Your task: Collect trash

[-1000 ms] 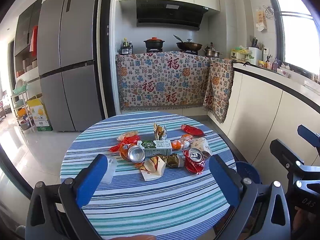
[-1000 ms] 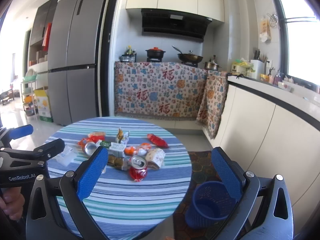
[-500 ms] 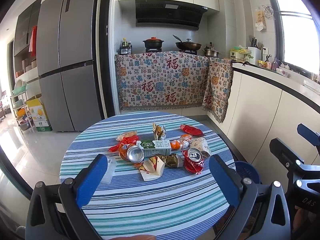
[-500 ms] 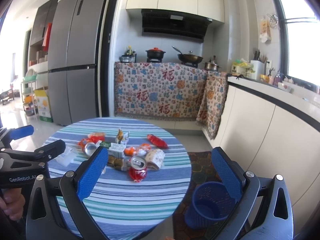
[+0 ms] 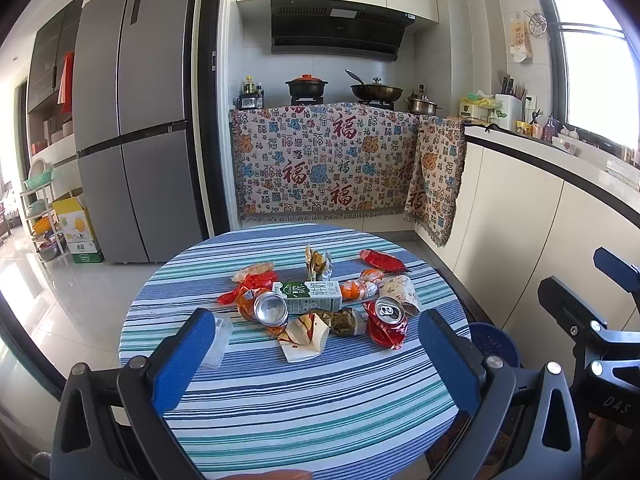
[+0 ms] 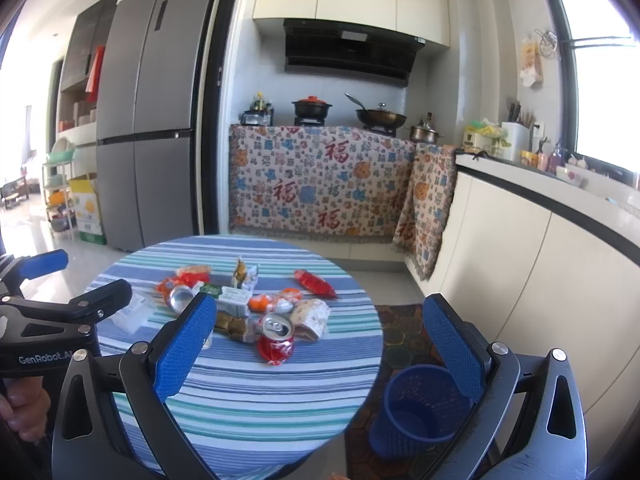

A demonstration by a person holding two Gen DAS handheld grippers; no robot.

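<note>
A pile of trash lies mid-table on the striped round table (image 5: 304,408): a crushed red can (image 5: 386,317), a silver can (image 5: 271,308), a green-and-white milk carton (image 5: 308,294), a folded paper wrapper (image 5: 304,336), red wrappers (image 5: 380,261) and a clear plastic box (image 5: 218,340). My left gripper (image 5: 316,356) is open and empty, hovering over the near table edge. My right gripper (image 6: 320,344) is open and empty, above the table's right side. The red can (image 6: 276,336) shows in the right wrist view too. A blue mesh trash bin (image 6: 420,408) stands on the floor right of the table.
A grey fridge (image 5: 136,120) stands at the back left. A stove counter draped with a patterned cloth (image 5: 328,160) is behind the table. A white counter (image 5: 560,200) runs along the right. A patterned floor mat (image 6: 404,340) lies under the bin.
Both grippers have barely moved; the right wrist view has shifted slightly. The trash lies as before.
</note>
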